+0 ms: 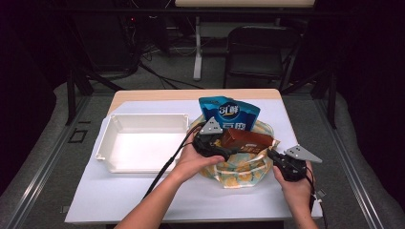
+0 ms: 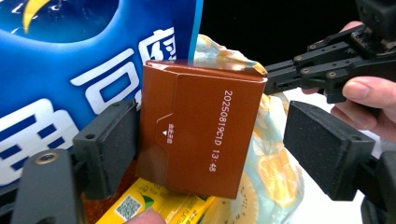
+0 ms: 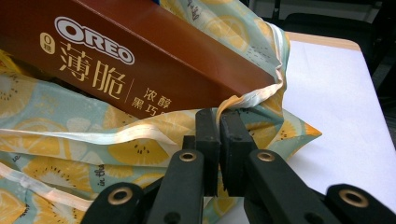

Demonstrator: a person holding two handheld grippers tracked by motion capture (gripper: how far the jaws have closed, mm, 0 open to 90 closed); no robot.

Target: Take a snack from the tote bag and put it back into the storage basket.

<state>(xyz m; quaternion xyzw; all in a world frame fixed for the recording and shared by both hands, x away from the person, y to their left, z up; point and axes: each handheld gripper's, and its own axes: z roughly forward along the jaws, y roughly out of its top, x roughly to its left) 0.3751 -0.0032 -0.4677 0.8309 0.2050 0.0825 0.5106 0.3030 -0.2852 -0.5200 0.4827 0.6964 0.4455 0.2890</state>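
Brown Oreo box (image 2: 201,135) sticking out of lemon-print bag (image 1: 239,169), left gripper (image 2: 224,149) jaws spread either side of box, one pad touching its edge, other clear, right gripper (image 3: 219,140) pressed together, pinching bag's white rim (image 3: 252,98), blue snack pouch (image 1: 229,113) behind box, white tray (image 1: 143,143) left of bag.

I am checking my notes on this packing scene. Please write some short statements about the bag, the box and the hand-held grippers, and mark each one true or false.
1. The right hand-held gripper is shut on the fruit-print bag edge. True.
2. The brown Oreo box lies in the white tray. False: it sticks out of the bag, between the jaws of the left hand-held gripper.
3. The left jaws are clamped on the box. False: one pad stands apart from it.
4. A blue snack packet stands in the bag. True.
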